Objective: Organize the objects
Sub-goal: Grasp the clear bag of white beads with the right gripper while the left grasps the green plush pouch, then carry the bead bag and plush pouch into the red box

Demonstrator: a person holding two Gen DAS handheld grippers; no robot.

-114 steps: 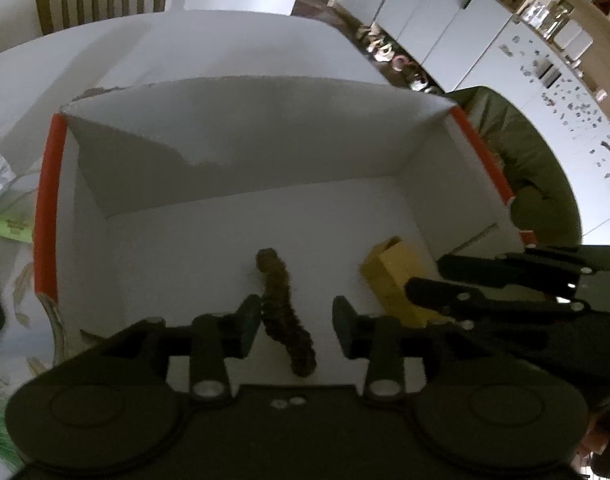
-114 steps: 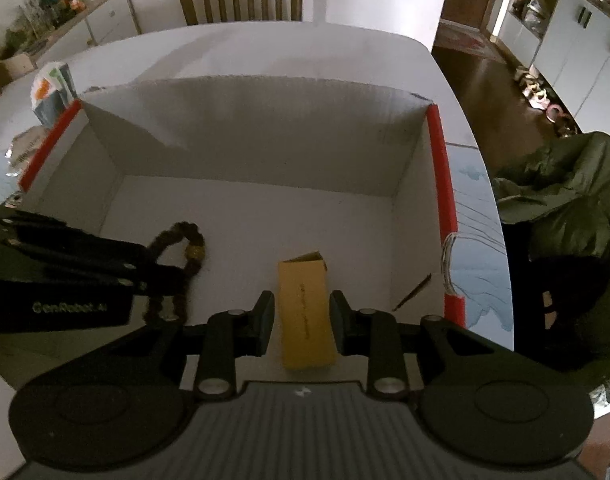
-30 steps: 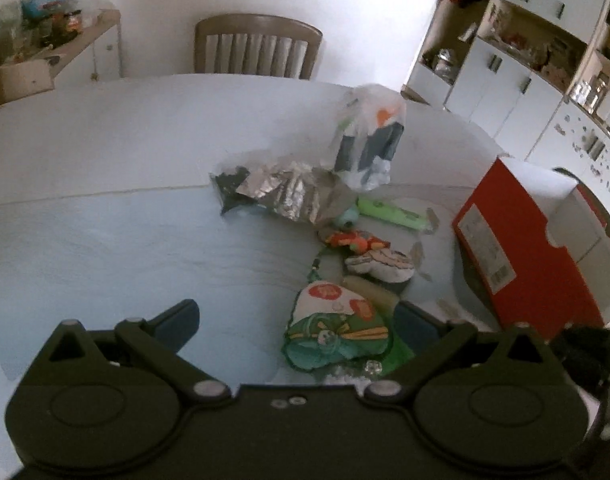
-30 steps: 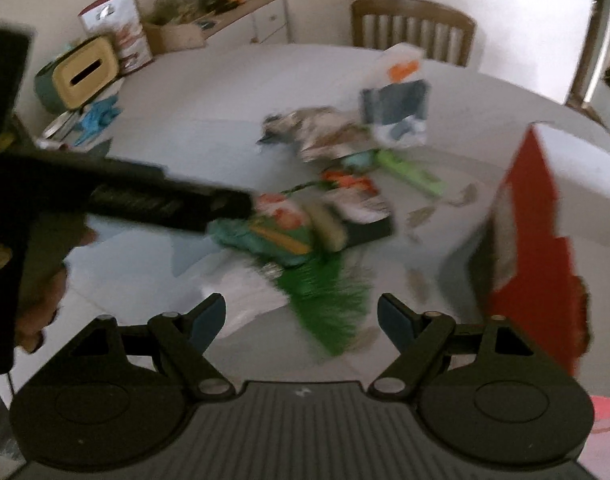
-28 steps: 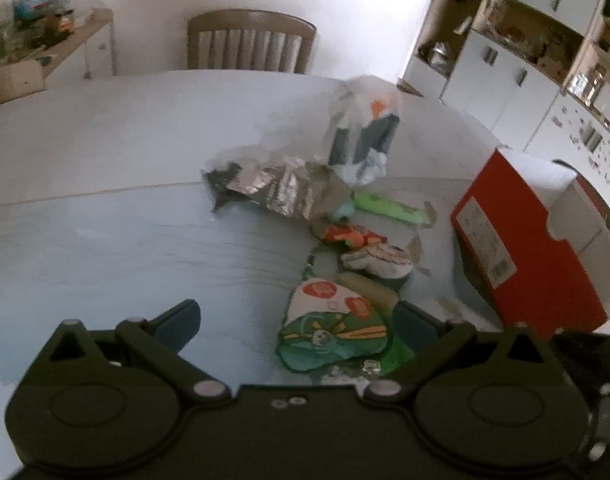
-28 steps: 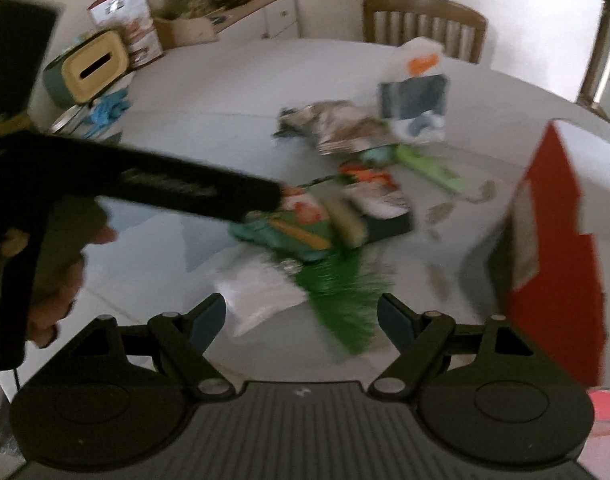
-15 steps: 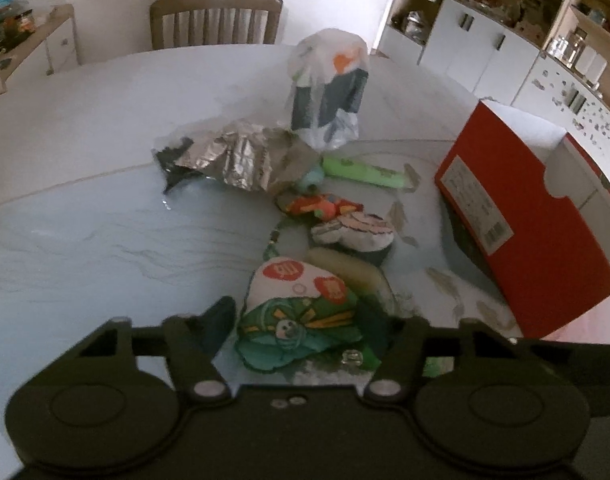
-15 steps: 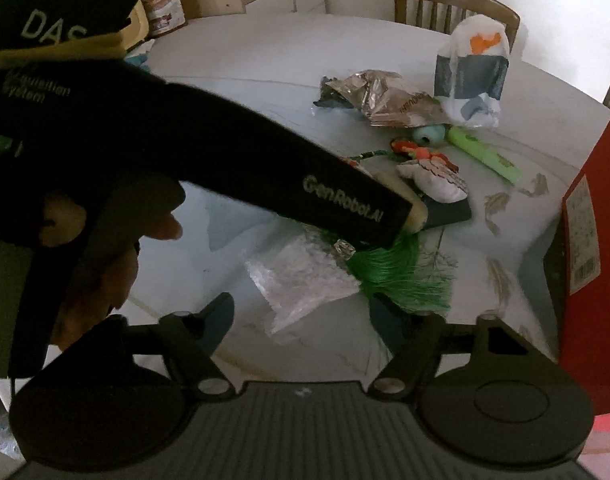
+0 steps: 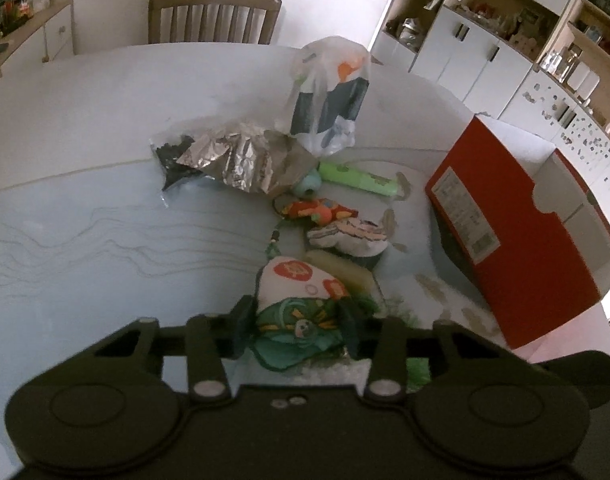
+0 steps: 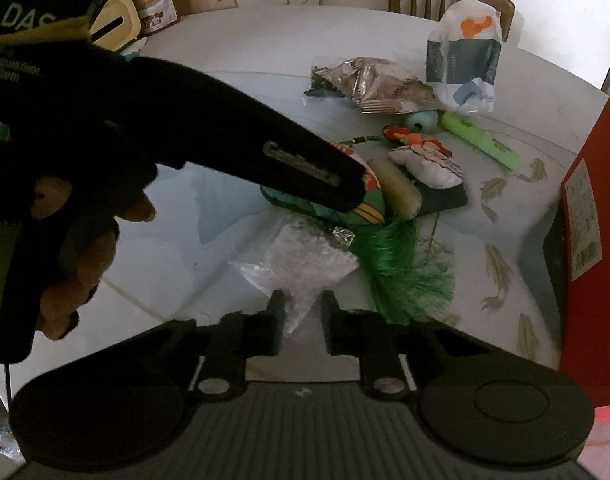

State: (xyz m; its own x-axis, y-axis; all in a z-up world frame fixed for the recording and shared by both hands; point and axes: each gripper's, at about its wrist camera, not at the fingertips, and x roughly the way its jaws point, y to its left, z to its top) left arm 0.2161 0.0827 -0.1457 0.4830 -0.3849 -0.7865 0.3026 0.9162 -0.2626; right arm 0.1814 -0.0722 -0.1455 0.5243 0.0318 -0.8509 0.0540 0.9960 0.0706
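A green and white printed pouch [image 9: 297, 312] lies on the table [image 9: 85, 240] between the fingertips of my left gripper [image 9: 297, 328]. Its jaws are closing and the pads touch the pouch's two sides. In the right wrist view the left gripper [image 10: 355, 196] reaches in from the left onto the same pouch [image 10: 369, 208]. My right gripper [image 10: 303, 312] is low over the table, its jaws closing on the near corner of a clear plastic bag [image 10: 301, 264]. Green tinsel [image 10: 405, 268] lies just right of that bag.
A red box [image 9: 513, 248] stands open at the right. Behind the pouch lie a yellow oblong [image 9: 341, 270], a white plush [image 9: 345, 234], an orange toy [image 9: 317, 210], a green tube [image 9: 357, 178], a foil packet [image 9: 241, 160] and a white shopping bag [image 9: 329, 96]. A chair [image 9: 213, 12] stands beyond.
Both grippers left the box and came to the pile. The left jaws narrowed from wide onto the pouch. The right gripper sank and its jaws closed on the clear bag's corner.
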